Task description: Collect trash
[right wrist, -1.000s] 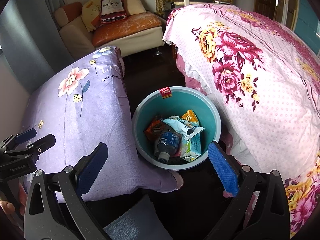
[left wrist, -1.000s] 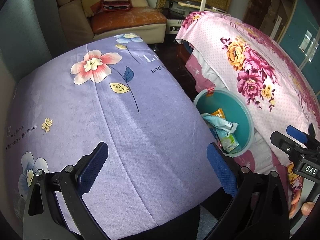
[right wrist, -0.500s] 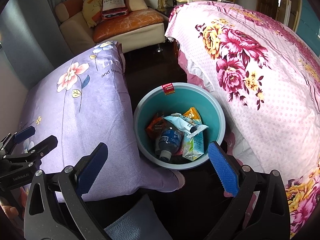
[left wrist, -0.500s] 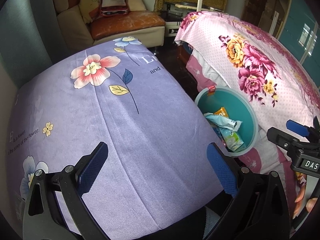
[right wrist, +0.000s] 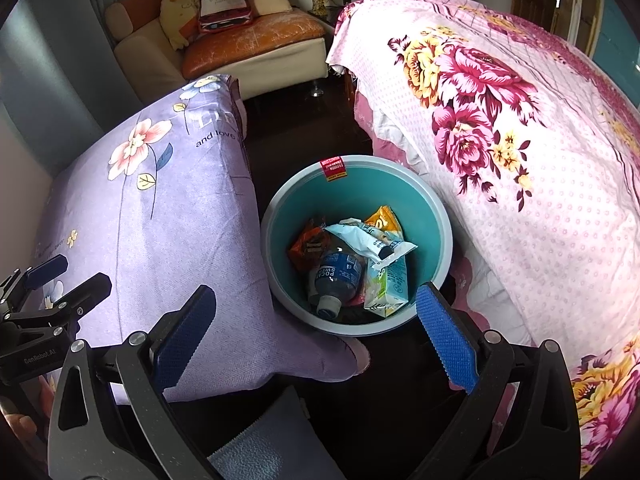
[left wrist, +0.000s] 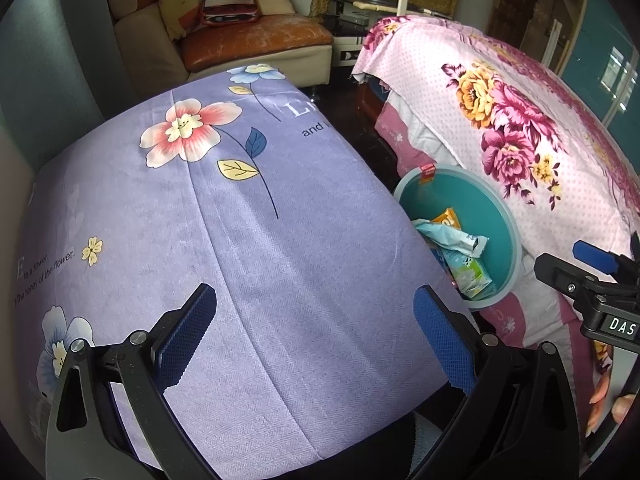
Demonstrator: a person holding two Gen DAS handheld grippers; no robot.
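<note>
Trash sits inside the teal bin (right wrist: pixel 438 216), which stands on the dark floor in the gap between the purple-covered bed (right wrist: pixel 160 216) and the pink floral bed (right wrist: pixel 520 128), within reach of both. Contents visible: blue-labelled bottle (right wrist: pixel 338 276), white wrapper (right wrist: pixel 368 242), green-and-white carton (right wrist: pixel 390 288), orange packets (right wrist: pixel 310 242).

Right gripper (right wrist: pixel 316 326) hangs above the near rim of the bin, fingers spread wide and holding nothing; this placement suits a drop into the opening. Left gripper (left wrist: pixel 316 328) hovers over the purple bed, fingers likewise wide and empty.

No loose trash shows on either bed or on the floor, so collection appears complete or nearly so.
</note>
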